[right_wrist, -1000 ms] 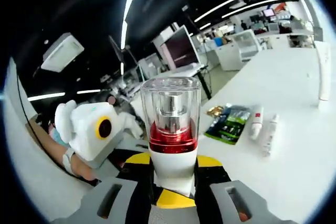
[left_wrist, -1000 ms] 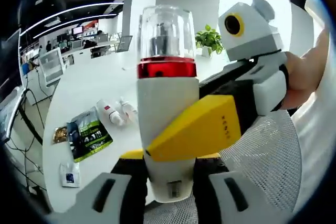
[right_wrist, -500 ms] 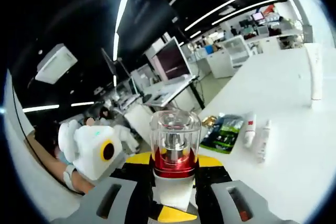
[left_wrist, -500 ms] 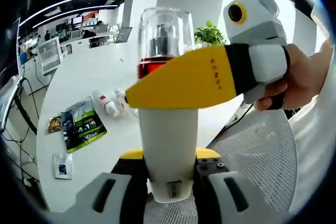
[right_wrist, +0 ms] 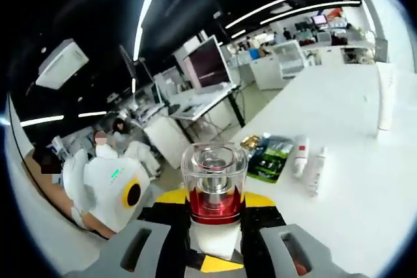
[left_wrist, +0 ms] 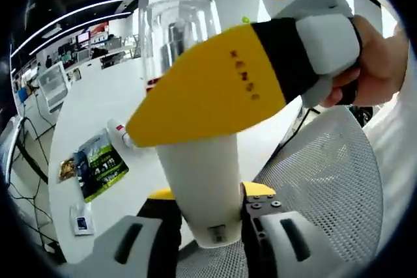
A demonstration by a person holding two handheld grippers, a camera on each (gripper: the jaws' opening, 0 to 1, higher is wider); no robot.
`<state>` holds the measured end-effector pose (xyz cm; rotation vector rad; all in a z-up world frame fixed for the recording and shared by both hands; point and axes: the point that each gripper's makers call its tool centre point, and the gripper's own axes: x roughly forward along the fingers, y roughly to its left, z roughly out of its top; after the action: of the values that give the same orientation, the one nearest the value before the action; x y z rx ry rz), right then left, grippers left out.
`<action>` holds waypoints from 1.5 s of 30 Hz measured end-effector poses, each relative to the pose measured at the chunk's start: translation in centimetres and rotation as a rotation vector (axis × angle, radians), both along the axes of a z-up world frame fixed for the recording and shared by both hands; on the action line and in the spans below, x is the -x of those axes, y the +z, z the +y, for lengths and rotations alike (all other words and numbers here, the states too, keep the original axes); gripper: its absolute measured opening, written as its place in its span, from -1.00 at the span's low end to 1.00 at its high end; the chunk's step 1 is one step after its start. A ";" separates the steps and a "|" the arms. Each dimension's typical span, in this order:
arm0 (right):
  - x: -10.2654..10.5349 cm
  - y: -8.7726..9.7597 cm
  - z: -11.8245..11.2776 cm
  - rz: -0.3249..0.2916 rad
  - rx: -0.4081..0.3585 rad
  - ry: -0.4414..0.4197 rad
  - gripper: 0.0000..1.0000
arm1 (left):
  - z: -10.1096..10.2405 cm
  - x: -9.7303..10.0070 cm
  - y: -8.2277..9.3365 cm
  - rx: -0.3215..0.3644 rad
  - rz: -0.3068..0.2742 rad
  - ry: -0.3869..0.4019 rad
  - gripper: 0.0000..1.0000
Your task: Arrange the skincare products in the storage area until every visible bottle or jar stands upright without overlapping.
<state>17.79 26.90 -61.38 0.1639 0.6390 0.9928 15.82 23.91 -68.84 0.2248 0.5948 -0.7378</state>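
- Pump bottle (left_wrist: 202,180), white with a red collar and clear cap, is off the desk (right_wrist: 365,180), its base clamped in the left hand-held gripper (left_wrist: 210,226).
- Right hand-held gripper (right_wrist: 215,242) has climbed toward the cap and now clamps there; a handover looks under way.
- Two tubes (right_wrist: 307,164) lie flat mid-desk, not yet stood up.

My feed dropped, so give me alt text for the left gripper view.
A white pump bottle with a clear cap stands between the left gripper jaws, while the right gripper's yellow jaw crosses its upper part. Behind lies a white table with a green packet.
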 end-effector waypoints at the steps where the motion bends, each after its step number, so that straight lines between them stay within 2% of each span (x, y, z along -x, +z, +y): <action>1: -0.1 0.1 -0.1 -0.013 0.003 0.002 -0.53 | -0.1 -0.1 0.1 -0.001 -0.017 -0.003 -0.37; 3: -0.1 0.0 -0.2 -0.025 0.012 0.001 -0.53 | -0.1 -0.1 -0.1 -0.024 -0.035 -0.016 -0.36; 8: -0.5 0.1 -0.8 -0.042 0.037 0.006 -0.53 | -0.1 0.2 -1.2 -0.079 -0.012 -0.040 -0.27; 13: -2.0 0.4 -2.2 -0.054 0.038 -0.032 -0.53 | 0.6 0.1 -2.0 -0.138 -0.008 -0.036 -0.29; 15: -2.5 0.6 -2.8 -0.069 0.053 -0.042 -0.53 | 1.1 0.4 -2.7 -0.197 0.003 -0.049 -0.36; 17: -3.1 0.7 -3.7 -0.081 0.070 -0.053 -0.53 | 1.6 0.4 -3.2 -0.259 -0.009 -0.068 -0.51; 20: -3.9 0.7 -5.1 -0.086 0.074 -0.094 -0.53 | 1.4 0.4 -3.0 -0.242 -0.005 -0.067 -0.49; 22: -4.5 0.8 -6.4 -0.085 0.075 -0.129 -0.53 | 1.5 0.0 -2.5 -0.245 -0.047 -0.058 -0.45; 23: -4.7 0.8 -6.8 -0.085 0.077 -0.139 -0.53 | 1.5 -0.1 -2.4 -0.241 -0.047 -0.055 -0.44; 25: -5.1 0.7 -7.9 -0.086 0.088 -0.163 -0.53 | 1.5 0.1 -2.9 -0.243 -0.018 -0.054 -0.45; 28: -5.8 0.6 -9.4 -0.087 0.098 -0.207 -0.52 | 1.7 0.4 -3.8 -0.285 0.005 -0.073 -0.46; 31: -6.5 0.6 -10.5 -0.089 0.097 -0.248 -0.52 | 1.8 0.3 -3.6 -0.286 -0.002 -0.069 -0.48; 36: -7.5 0.5 -11.7 -0.064 0.103 -0.268 -0.52 | 1.9 0.6 -4.2 -0.300 0.030 -0.074 -0.46; 45: -10.9 1.4 -14.5 -0.090 0.119 -0.344 -0.52 | 1.9 0.6 -4.2 -0.304 0.033 -0.071 -0.48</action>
<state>28.73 12.41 -60.01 0.1185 0.5631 0.6251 15.26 25.84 -73.05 0.5173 0.7326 -0.7191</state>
